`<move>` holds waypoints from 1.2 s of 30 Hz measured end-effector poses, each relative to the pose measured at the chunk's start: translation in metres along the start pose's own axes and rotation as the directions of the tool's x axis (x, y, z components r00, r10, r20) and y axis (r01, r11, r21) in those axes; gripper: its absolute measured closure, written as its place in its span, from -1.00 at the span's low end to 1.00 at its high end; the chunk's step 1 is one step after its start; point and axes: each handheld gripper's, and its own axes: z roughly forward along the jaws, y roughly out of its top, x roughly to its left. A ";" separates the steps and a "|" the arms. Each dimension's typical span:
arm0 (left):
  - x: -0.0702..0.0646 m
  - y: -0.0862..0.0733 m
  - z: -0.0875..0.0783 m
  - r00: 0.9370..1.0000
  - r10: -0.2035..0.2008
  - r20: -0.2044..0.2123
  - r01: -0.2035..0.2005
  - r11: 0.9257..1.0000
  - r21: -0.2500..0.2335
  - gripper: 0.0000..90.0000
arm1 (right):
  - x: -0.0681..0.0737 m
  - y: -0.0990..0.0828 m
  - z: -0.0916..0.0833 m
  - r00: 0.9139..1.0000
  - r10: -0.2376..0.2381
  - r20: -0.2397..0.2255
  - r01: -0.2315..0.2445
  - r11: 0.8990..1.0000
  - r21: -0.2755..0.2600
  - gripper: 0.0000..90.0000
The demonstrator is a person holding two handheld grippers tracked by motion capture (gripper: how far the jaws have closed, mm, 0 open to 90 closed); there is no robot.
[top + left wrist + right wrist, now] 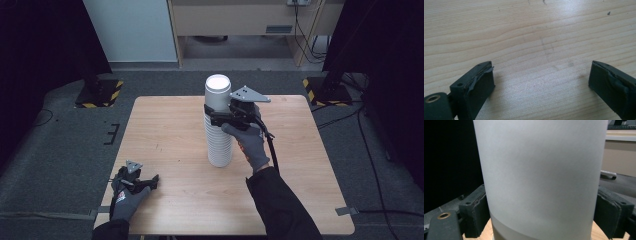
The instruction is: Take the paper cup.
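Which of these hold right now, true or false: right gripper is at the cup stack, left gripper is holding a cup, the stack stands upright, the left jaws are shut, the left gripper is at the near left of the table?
1. The right gripper is at the cup stack. True: its jaws sit either side of the top cup, high on the stack.
2. The left gripper holds a cup. False: nothing lies between its jaws, just bare table.
3. The stack stands upright. True, on the table, mouths downward.
4. The left jaws are shut. False: they stand wide apart.
5. The left gripper is at the near left of the table. True, low over the wood.
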 end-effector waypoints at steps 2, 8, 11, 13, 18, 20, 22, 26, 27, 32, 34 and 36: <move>0.000 0.000 0.000 1.000 0.000 0.000 0.000 1.000 0.000 -0.88 | -0.001 0.000 0.000 1.000 -0.002 -0.002 0.002 1.000 -0.004 -0.70; 0.000 0.000 0.000 1.000 0.000 0.000 0.000 1.000 0.000 -0.88 | -0.002 0.008 -0.005 0.999 0.026 -0.023 -0.027 0.998 -0.062 -0.68; 0.000 0.000 0.000 1.000 0.000 0.000 0.000 1.000 0.000 -0.88 | 0.001 0.013 -0.007 1.000 0.006 -0.013 -0.007 0.998 -0.063 -0.68; 0.000 0.000 0.000 1.000 0.000 0.000 0.000 1.000 0.000 -0.88 | 0.002 0.015 -0.008 1.000 0.014 -0.018 -0.016 0.997 -0.073 -0.68; 0.000 0.000 0.000 1.000 0.001 0.000 -0.001 1.000 0.000 -0.88 | 0.000 0.022 -0.010 0.999 0.032 -0.028 -0.034 0.996 -0.087 -0.68; 0.000 0.000 0.000 1.000 0.000 0.000 0.000 1.000 0.000 -0.88 | 0.000 0.026 -0.011 0.998 0.044 -0.036 -0.047 0.994 -0.097 -0.68; 0.000 0.000 0.000 1.000 0.000 0.000 0.000 1.000 0.000 -0.88 | -0.001 0.029 -0.013 0.998 0.054 -0.043 -0.059 0.992 -0.109 -0.68; 0.000 0.000 0.000 1.000 0.000 0.000 0.000 1.000 0.000 -0.88 | -0.002 0.037 -0.018 0.996 0.070 -0.049 -0.076 0.988 -0.131 -0.68; 0.000 0.000 0.000 1.000 0.001 0.001 -0.001 1.000 0.000 -0.88 | -0.003 0.038 -0.019 0.997 0.068 -0.045 -0.073 0.988 -0.133 -0.68; 0.000 0.000 0.000 1.000 0.001 0.000 -0.001 1.000 0.000 -0.88 | -0.005 0.045 -0.024 0.995 0.081 -0.053 -0.088 0.984 -0.155 -0.68; 0.000 0.000 0.000 1.000 0.001 0.000 -0.001 1.000 0.000 -0.88 | -0.005 0.048 -0.026 0.994 0.089 -0.059 -0.098 0.981 -0.166 -0.68; 0.000 0.000 0.000 1.000 0.001 0.000 -0.001 1.000 0.000 -0.88 | -0.006 0.051 -0.028 0.993 0.100 -0.066 -0.111 0.978 -0.179 -0.68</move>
